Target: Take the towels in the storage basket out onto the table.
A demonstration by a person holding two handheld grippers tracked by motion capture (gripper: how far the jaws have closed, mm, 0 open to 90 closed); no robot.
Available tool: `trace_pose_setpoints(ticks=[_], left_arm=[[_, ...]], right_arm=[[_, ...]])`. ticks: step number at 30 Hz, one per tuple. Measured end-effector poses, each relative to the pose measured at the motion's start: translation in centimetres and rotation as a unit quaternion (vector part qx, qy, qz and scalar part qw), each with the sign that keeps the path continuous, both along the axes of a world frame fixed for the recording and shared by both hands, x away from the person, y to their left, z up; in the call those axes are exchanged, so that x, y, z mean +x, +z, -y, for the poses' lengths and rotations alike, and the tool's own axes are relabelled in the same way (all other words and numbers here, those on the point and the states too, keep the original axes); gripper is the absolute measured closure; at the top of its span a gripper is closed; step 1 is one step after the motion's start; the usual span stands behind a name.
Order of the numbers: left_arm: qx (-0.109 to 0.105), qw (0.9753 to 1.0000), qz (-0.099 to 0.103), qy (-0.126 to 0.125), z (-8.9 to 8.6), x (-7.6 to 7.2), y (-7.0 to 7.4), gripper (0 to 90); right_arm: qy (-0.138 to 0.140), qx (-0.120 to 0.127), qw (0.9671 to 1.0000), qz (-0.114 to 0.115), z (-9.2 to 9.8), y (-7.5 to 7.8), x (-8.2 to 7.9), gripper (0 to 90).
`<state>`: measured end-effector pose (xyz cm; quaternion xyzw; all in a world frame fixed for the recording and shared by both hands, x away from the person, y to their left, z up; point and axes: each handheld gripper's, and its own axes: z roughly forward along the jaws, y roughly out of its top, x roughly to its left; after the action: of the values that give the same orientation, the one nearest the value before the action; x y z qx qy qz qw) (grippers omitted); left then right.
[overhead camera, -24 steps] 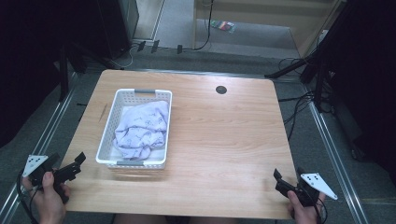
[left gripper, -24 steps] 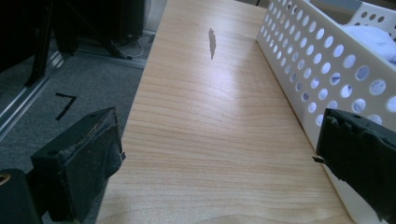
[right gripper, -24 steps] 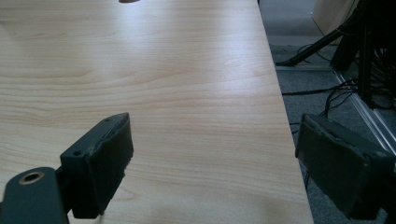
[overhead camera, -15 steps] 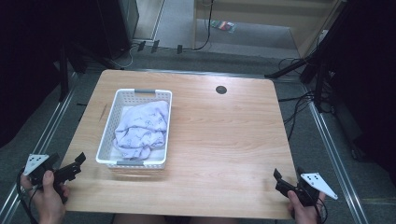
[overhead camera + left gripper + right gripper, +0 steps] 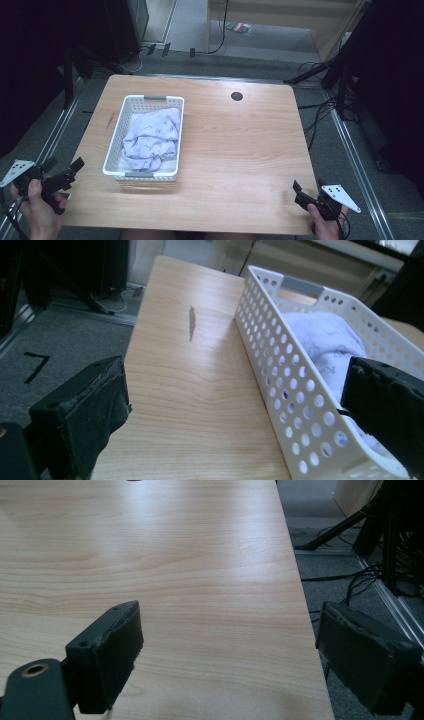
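A white perforated basket (image 5: 112,145) stands on the left half of the wooden table (image 5: 240,145). A crumpled pale lilac cloth (image 5: 152,135) lies inside it. In the left gripper view the basket's side wall (image 5: 295,390) runs up the right, with the cloth (image 5: 325,340) behind it. My left gripper (image 5: 64,164) is held open at the table's near left corner, left of the basket and apart from it. My right gripper (image 5: 307,186) is open over the near right corner, with only bare wood between its jaws (image 5: 225,645).
A dark round grommet hole (image 5: 236,96) sits near the table's far edge. A dark streak (image 5: 192,322) marks the wood left of the basket. Cables (image 5: 320,117) and metal rails (image 5: 357,165) lie on the floor to the right. Dark equipment stands at the back left.
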<state>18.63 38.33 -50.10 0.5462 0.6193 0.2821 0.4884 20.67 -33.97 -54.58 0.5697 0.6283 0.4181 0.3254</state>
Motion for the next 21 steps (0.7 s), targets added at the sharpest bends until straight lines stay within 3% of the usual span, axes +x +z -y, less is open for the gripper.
trace_pose_setpoints(ticks=[4, 7, 14, 21], left_arm=[[0.004, 0.9997, -0.012, -0.022, 1.1, 0.8, 0.8, 0.0], [0.006, 0.9996, -0.012, -0.024, 1.5, 1.1, 1.2, 0.0], [0.021, 0.9979, -0.025, -0.056, 3.1, 2.5, 3.4, 0.0], [0.048, 0.9938, -0.059, -0.082, 5.0, 4.4, 5.2, 0.0]], right_arm=[[-0.002, 0.001, 1.0000, -0.001, 0.0, 0.0, 0.0, 11.9], [0.000, -0.003, 1.0000, -0.001, 0.0, 0.0, 0.1, 12.0], [-0.009, -0.004, 0.9999, -0.008, 0.0, 0.0, 0.2, 12.4], [-0.009, -0.004, 0.9999, -0.009, 0.0, 0.0, 0.2, 12.4]])
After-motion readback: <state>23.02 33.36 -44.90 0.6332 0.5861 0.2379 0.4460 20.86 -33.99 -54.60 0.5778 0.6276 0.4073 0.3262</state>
